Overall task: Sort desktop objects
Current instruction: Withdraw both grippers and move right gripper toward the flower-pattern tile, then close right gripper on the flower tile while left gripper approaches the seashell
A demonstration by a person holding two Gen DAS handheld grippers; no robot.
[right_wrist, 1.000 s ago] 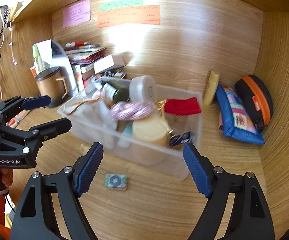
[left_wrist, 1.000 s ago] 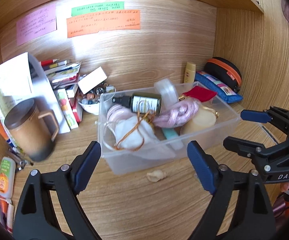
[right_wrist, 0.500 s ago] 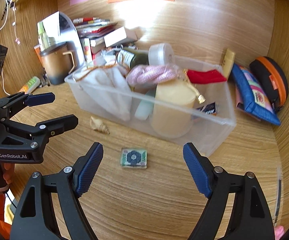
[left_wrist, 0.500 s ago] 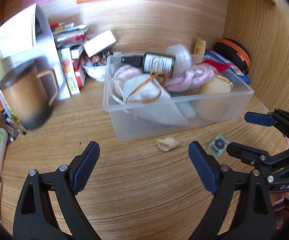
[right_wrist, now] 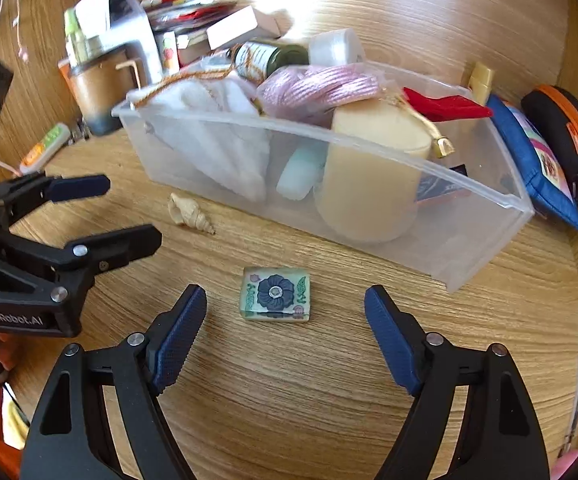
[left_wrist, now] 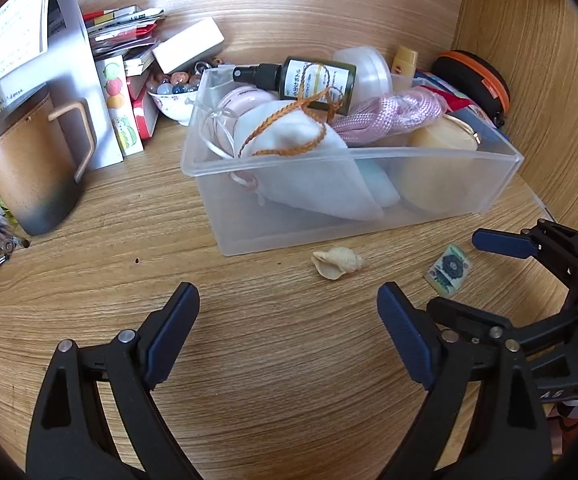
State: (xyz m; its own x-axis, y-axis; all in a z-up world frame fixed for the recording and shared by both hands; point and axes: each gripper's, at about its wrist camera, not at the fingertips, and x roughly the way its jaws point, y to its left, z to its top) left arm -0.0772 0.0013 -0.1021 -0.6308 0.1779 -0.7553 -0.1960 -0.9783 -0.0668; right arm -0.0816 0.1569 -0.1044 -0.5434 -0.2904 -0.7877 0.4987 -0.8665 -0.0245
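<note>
Closest to the onlooker, on the bare wood of the desk [right_wrist: 329, 400], both grippers have dropped low and tipped downward since a moment ago, so the two loose pieces now sit right ahead of them. The right gripper [right_wrist: 285, 316] has its jaws spread with nothing pressed between them; they have just been closing a little, and the small flower-printed tile [right_wrist: 275, 294] lies flat on the desk just ahead of the gap between the blue pads, touched by neither. The left gripper [left_wrist: 289, 314] is spread wide and empty too. The pale seashell [left_wrist: 337, 263] rests a short way beyond its tips, slightly toward its right pad.

That descent looks like the approach to a pickup: each tool seems lined up on one stray item, and neither grasp has begun.

Just behind shell and tile stands the clear plastic bin [right_wrist: 485, 240], already heaped with a white drawstring pouch [left_wrist: 309, 160], a pink cord bundle [right_wrist: 317, 88], a dark spray bottle [left_wrist: 309, 76] and a cream-coloured jar [right_wrist: 369, 172]. Its front wall is close to both pieces, so the fingers have little room on that side, and the pile leaves scant space for dropping more in.

Farther back, a brown mug [left_wrist: 29, 168] stands at the left beside leaning booklets [left_wrist: 117, 92], and a blue pouch [right_wrist: 537, 160] and a black case with orange trim [right_wrist: 569, 136] lie at the right.
</note>
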